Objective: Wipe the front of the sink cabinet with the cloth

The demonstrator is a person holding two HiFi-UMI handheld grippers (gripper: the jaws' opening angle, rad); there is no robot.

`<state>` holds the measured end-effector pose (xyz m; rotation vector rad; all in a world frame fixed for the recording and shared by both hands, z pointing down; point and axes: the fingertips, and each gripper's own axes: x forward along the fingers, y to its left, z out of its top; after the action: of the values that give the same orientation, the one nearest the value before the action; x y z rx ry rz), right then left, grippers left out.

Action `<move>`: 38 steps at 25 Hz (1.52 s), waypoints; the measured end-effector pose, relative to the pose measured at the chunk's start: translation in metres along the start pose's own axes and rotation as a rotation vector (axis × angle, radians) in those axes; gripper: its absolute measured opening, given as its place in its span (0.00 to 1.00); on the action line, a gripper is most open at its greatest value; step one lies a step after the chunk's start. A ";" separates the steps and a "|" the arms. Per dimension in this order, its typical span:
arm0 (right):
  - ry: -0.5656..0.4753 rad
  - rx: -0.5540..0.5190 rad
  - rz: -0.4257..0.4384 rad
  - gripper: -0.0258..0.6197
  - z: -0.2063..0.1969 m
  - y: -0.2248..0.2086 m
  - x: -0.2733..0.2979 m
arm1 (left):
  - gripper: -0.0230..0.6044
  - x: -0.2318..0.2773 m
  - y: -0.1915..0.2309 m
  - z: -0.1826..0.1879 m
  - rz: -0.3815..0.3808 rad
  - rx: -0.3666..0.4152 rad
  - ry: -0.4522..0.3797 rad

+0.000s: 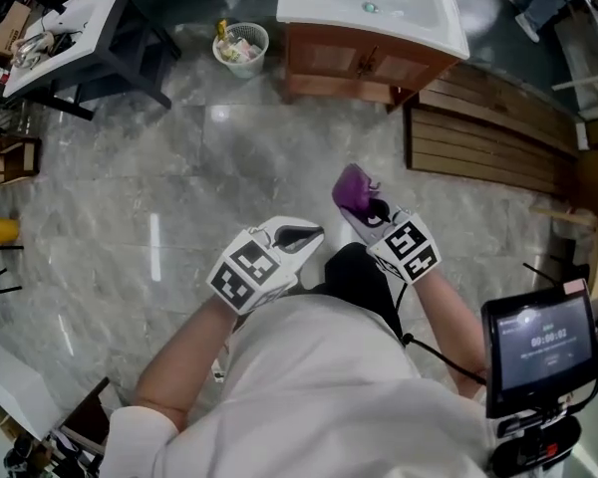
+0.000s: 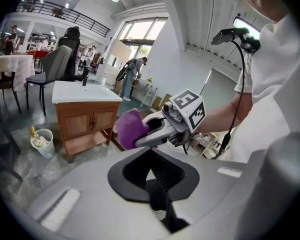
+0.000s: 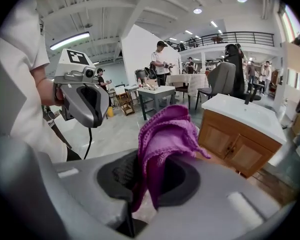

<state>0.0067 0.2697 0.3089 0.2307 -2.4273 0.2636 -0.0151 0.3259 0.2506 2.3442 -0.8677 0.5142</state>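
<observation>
cloth (image 3: pixel 166 134), one, in right gripper (image 1: pixel 359 205)

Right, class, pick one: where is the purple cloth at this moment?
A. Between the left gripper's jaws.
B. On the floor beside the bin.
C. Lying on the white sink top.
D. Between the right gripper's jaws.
D: the right gripper view shows the purple cloth pinched between the jaws of the right gripper, held in the air away from the sink cabinet.
</observation>
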 end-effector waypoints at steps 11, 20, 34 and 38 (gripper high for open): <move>0.052 -0.074 0.138 0.17 0.041 -0.135 0.143 | 0.05 0.048 0.115 0.034 0.107 -0.145 -0.055; 0.119 -0.177 0.217 0.17 0.047 -0.241 0.263 | 0.05 0.118 0.189 0.059 0.182 -0.247 -0.102; 0.090 -0.129 0.179 0.17 0.070 -0.331 0.392 | 0.05 0.161 0.253 0.064 0.212 -0.280 -0.099; 0.084 -0.106 0.162 0.17 0.068 -0.355 0.407 | 0.05 0.173 0.262 0.062 0.204 -0.278 -0.085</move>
<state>-0.2595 -0.1283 0.5670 -0.0236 -2.3713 0.2108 -0.0615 0.0446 0.3959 2.0485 -1.1486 0.3509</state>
